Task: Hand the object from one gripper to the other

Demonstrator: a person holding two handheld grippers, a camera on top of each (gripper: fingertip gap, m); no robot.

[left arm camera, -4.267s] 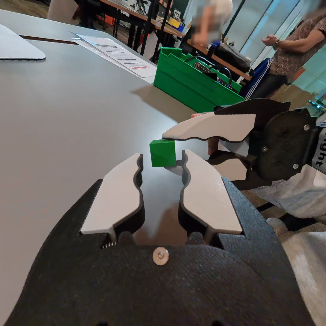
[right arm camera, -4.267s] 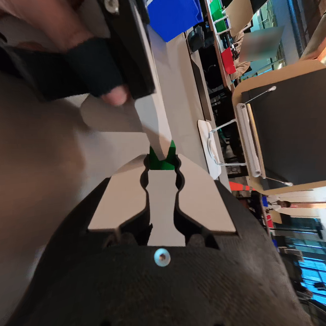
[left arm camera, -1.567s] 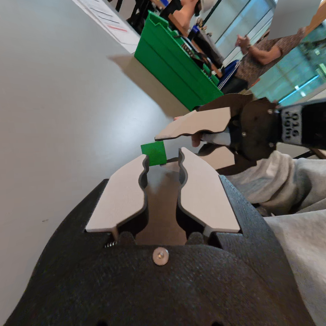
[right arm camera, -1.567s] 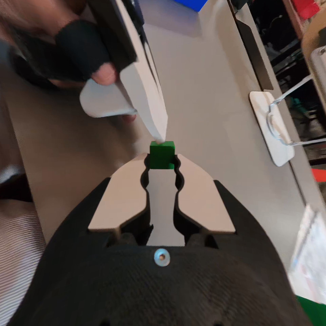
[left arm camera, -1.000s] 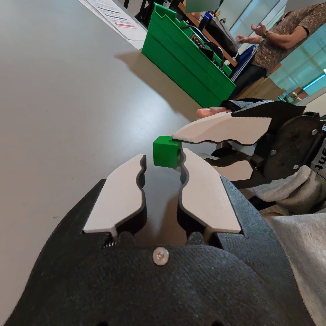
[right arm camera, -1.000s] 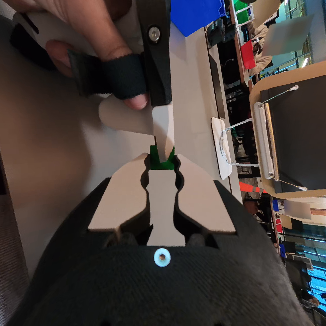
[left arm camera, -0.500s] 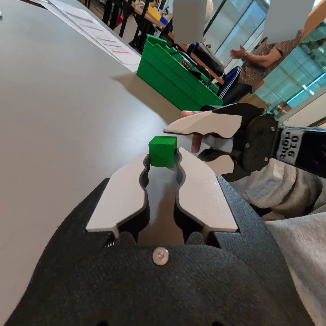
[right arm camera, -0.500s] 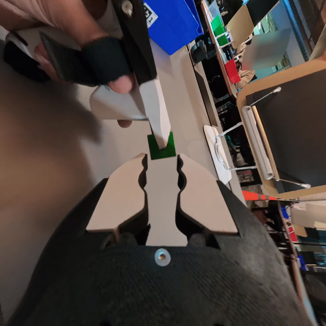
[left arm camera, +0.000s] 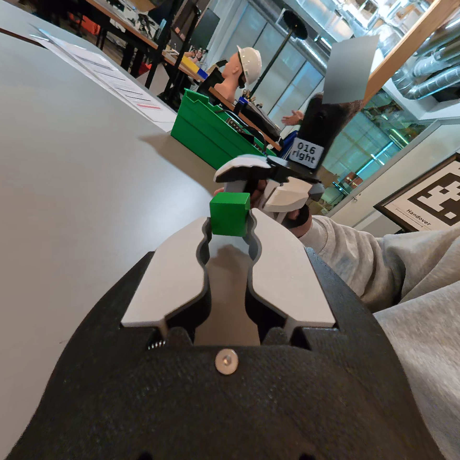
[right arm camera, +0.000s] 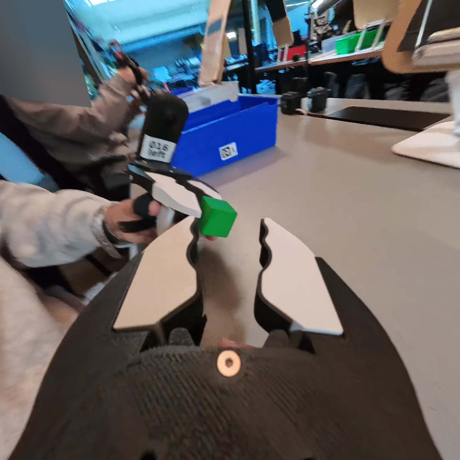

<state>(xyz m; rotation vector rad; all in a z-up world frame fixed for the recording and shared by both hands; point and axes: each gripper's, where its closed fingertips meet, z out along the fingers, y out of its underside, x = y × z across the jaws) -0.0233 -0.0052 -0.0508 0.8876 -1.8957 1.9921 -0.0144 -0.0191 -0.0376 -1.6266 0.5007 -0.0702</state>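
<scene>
- We have the small green plastic cube (left arm camera: 229,217) pinched between the tips of our left gripper (left arm camera: 228,225), its grey fingers (left arm camera: 174,271) drawn in narrow against two opposite faces.
- The cube sits right at the fingertips, lifted clear of the pale grey worktop (left arm camera: 74,174), most of it poking out past the tips.
- Our right gripper (right arm camera: 227,227) stands empty, its grey fingers (right arm camera: 293,276) spread wide, nothing between them.
- From the right wrist view, the green cube (right arm camera: 217,216) hangs just ahead of our right gripper's left-hand fingertip, close to it but not inside the gap; whether it touches, we cannot tell.
- In the left wrist view the right gripper (left arm camera: 251,184) shows just beyond the cube, turned side-on, held by a hand in a grey sleeve (left arm camera: 373,261).
- Farther along the worktop past the left fingers sits a green plastic bin (left arm camera: 209,142); past the right fingers, a blue plastic bin (right arm camera: 224,134).
</scene>
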